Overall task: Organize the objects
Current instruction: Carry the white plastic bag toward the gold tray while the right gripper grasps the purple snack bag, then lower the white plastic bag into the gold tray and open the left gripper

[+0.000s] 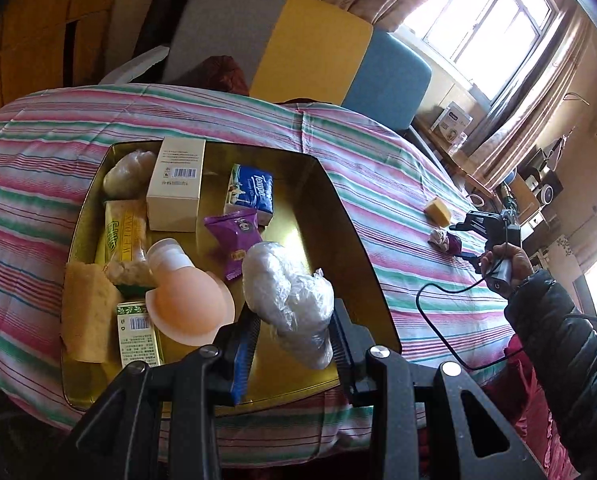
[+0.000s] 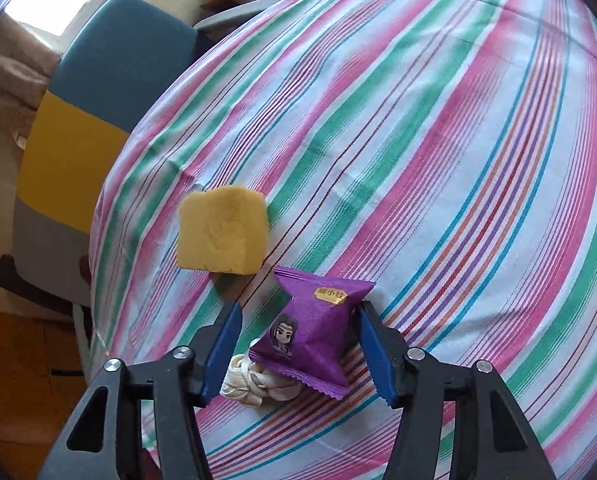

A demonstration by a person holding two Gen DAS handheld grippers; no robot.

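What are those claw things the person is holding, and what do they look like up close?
They are hand-held grippers. Each, the left gripper and the right gripper, has a black angular frame with silver bolts and two fingers faced with ridged blue pads. A black cable trails from the right one's handle. The person wears a shiny black puffer sleeve.

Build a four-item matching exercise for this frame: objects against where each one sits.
Things
1. plastic-wrapped bundle
2. purple snack packet
3. yellow sponge block
4. blue tissue pack

Places
A. lying in the gold tray
B. alone on the striped cloth
C. clamped in the left gripper
D. between the right gripper's fingers

Pairs: 1-C, 2-D, 3-B, 4-A
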